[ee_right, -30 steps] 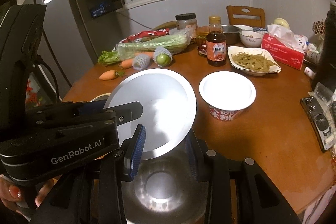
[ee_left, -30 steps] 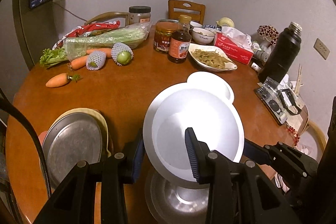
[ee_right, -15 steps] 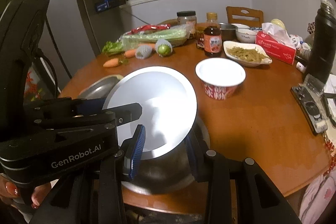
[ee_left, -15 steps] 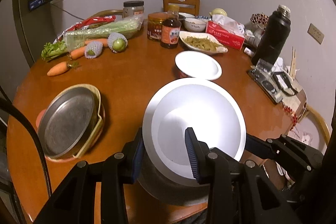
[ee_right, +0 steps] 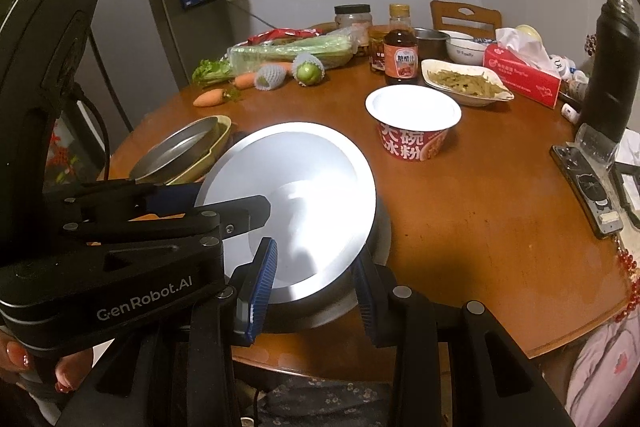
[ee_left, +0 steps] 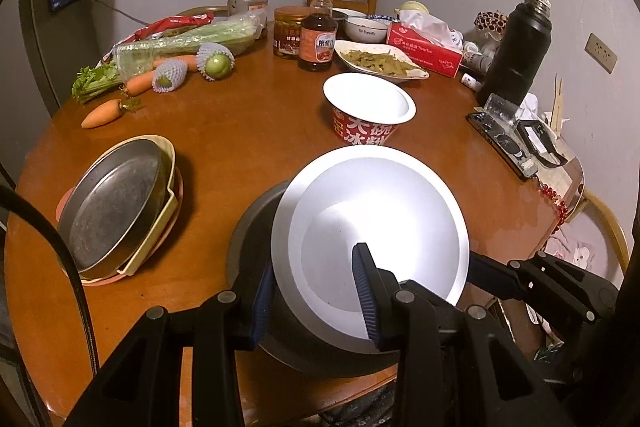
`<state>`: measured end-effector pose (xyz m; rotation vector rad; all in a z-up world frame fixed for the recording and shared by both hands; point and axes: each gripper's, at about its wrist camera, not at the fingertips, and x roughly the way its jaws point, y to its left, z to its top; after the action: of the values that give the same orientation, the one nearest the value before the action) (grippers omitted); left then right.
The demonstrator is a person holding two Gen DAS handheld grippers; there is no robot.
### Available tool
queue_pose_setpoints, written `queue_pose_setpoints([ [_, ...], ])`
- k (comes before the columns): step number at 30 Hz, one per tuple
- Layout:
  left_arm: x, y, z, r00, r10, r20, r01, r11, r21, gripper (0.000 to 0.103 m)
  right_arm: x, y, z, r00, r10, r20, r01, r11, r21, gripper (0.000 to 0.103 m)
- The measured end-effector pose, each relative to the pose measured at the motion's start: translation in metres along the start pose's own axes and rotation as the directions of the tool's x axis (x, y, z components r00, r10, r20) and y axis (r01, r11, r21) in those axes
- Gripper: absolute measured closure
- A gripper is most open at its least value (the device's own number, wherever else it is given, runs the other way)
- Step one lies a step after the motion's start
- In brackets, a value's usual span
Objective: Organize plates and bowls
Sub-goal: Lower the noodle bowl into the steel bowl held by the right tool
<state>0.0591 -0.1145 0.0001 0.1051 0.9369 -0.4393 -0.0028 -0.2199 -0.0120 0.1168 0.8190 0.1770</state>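
Left wrist view: left gripper (ee_left: 316, 291) and right gripper (ee_right: 316, 279) both clamp the tilted silver plate (ee_left: 372, 239), resting on the steel bowl (ee_left: 256, 227) at the table's (ee_left: 240, 131) near edge. Uneven release could tip both off, I'd guess.

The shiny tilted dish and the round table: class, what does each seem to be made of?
Shiny tilted dish: probably stainless steel or aluminium, smooth satin finish; it throws a bright silvery glare. Round table: looks like varnished wood; orange-brown, glossy, with soft reflections.
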Motion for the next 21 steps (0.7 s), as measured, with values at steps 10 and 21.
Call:
queue_pose_setpoints([
  [10, 0.009, -0.003, -0.005, 0.999, 0.022, -0.034, -0.022, 1.0, 0.004, 0.065, 0.006, -0.001, -0.006, 1.0, -0.004, -0.026, 0.004, 1.0, -0.013, 0.064],
  [21, 0.014, 0.0, -0.005, 0.999, 0.029, -0.037, -0.029, 1.0, -0.008, 0.065, 0.009, -0.005, -0.007, 0.999, -0.03, -0.019, 0.029, 0.999, -0.027, 0.063],
])
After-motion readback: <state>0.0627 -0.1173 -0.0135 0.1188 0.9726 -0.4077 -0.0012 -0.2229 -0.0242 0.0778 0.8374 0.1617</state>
